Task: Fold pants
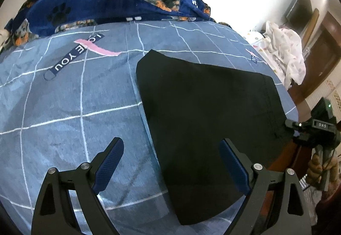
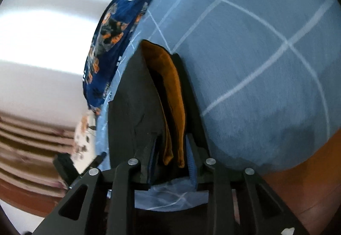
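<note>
Black pants [image 1: 204, 120] folded flat on the blue checked bedsheet [image 1: 64, 107], right of centre. Left gripper [image 1: 170, 162] hovering over the near edge, jaws spread wide, empty. Right gripper [image 2: 170, 149] at the pants' right edge, jaws narrowed, apparently pinching dark, orange-lined layers [image 2: 172, 107]; blurred view.

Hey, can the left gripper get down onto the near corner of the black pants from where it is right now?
Probably yes. The left gripper hangs open right above the black pants on the checked bedsheet, with nothing between its fingers and the cloth. The right gripper is over at the far edge, out of the way.
</note>
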A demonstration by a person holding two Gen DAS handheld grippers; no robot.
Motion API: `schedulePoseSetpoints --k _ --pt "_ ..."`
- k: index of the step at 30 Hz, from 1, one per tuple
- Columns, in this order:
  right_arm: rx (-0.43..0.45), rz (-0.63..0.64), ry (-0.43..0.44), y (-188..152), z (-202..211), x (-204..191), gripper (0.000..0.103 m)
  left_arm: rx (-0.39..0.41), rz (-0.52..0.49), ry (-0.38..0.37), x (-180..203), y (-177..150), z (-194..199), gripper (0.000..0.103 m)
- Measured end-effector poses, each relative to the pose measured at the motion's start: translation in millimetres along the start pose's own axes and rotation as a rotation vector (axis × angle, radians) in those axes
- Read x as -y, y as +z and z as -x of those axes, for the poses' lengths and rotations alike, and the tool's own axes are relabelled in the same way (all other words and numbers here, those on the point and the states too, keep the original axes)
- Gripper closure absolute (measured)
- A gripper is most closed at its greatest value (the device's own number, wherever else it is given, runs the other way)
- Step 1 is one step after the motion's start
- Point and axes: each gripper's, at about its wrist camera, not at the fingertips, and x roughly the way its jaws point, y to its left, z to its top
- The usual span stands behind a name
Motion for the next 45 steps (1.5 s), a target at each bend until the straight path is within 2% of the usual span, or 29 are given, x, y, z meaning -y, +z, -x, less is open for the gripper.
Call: schedulePoseSetpoints --k 3,10,15,26,35,41,45 --pt "0.018 0.088 -0.081 7 -1 -13 0.06 0.006 -0.02 0.021 2 1 -1 0.012" --pt "0.003 0.122 -0.114 27 -17 -14 0.058 0.016 -0.102 0.085 13 2 -3 0.012" --pt "-0.024 0.122 -0.104 33 -30 -10 0.055 0.015 -0.159 0.125 20 1 -7 0.012" --pt "-0.101 0.175 -0.062 40 -40 -19 0.044 -0.036 -0.189 0.149 20 1 -26 0.012" --pt "-0.139 0.187 0.015 42 -43 -17 0.044 -0.059 -0.189 0.126 18 5 -39 0.011" --pt "-0.15 0.142 0.129 42 -42 -5 0.044 -0.099 -0.153 0.047 11 10 -51 0.009" --pt "-0.168 0.179 0.126 41 -42 -7 0.044 -0.122 -0.138 0.004 10 13 -59 0.009"
